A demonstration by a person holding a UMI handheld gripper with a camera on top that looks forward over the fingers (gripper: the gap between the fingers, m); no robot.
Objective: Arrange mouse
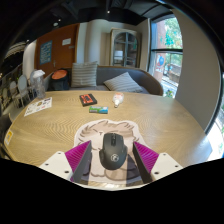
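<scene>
A black computer mouse point(113, 152) lies on a light printed mouse mat point(112, 178) at the near edge of the round wooden table point(70, 125). My gripper point(113, 158) is low over the mat. Its two fingers with magenta pads point(79, 157) stand at either side of the mouse. The mouse sits between them and rests on the mat, with a narrow gap at each side. The mouse's front end reaches slightly past the fingertips.
Farther across the table lie a small dark and red object point(88, 98), a teal item point(98, 109), a pale cup-like object point(117, 100) and papers point(38, 106) at the left. Chairs and a sofa point(115, 80) stand beyond the table.
</scene>
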